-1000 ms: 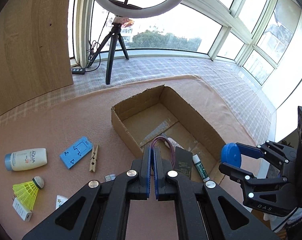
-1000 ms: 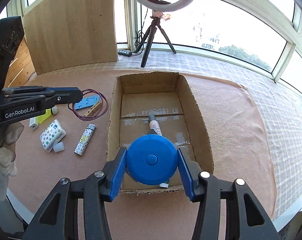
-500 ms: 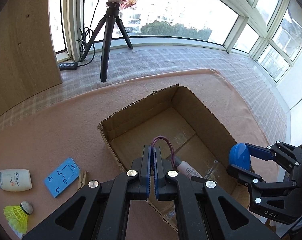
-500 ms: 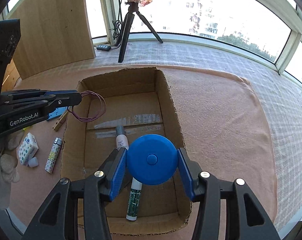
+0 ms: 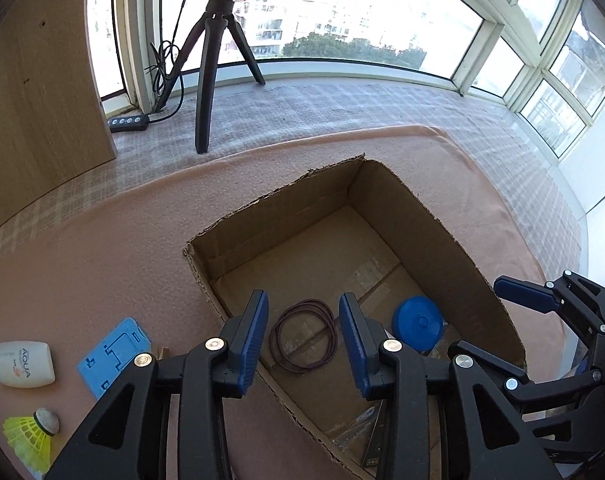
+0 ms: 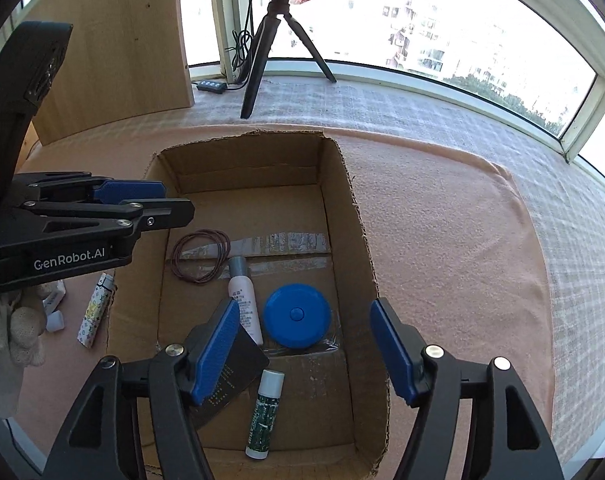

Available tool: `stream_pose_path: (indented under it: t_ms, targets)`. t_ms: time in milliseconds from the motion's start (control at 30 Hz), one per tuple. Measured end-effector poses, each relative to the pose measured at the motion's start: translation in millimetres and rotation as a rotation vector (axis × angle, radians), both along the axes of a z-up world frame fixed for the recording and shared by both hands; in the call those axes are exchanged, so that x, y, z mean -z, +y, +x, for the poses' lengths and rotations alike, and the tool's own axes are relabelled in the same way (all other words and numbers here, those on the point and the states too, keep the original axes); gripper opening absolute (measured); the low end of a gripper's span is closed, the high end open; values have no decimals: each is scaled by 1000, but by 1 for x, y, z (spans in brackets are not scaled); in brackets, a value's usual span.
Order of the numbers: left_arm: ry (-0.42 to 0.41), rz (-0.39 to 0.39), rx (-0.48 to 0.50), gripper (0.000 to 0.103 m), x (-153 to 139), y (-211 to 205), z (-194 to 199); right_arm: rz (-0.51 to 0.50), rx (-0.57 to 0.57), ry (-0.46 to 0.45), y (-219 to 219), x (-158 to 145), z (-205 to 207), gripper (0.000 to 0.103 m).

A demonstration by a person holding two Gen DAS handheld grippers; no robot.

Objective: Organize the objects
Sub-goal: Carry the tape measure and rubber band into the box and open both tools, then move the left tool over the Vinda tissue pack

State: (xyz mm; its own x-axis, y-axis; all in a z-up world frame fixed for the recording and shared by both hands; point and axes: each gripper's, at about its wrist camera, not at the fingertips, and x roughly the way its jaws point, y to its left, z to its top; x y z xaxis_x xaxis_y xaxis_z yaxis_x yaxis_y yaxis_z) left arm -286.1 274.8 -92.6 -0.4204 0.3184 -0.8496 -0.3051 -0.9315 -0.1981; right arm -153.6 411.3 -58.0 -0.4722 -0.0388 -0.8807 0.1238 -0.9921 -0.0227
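Both our grippers, left [image 5: 303,334] and right [image 6: 304,354], have just spread wide and empty, so the cord loop [image 5: 304,334] and blue disc [image 6: 296,315] now lie in the box [image 6: 354,216], leaving the bottle [image 5: 20,364] and shuttlecock [image 5: 30,436] outside.

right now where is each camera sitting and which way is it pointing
Left wrist: rides the left tool, looking down over the cardboard box's left rim at the hair tie loop; the right tool shows.
Right wrist: rides the right tool, above the box's near end, over the blue disc; the left tool shows.
Shared: box, loop, disc, tripod.
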Motion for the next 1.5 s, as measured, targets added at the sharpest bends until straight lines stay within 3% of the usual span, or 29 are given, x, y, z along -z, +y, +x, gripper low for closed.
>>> stream_pose_path:
  t_ms: [300, 667, 967, 1233, 1500]
  targets:
    - [17, 0, 0, 40, -14, -18, 20, -33, 11, 3, -5, -6, 9, 64]
    - [18, -24, -124, 40, -34, -116, 46, -151, 31, 3, -19, -18, 27, 64]
    - [-92, -68, -152, 40, 2, -171, 61, -213, 12, -1, -47, -24, 44, 64]
    - [-164, -135, -98, 40, 40, -171, 69, -230, -13, -21, -78, -19, 59, 64]
    - [-178, -177, -84, 39, 49, -173, 73, -223, -28, -32, -96, -15, 69, 64]
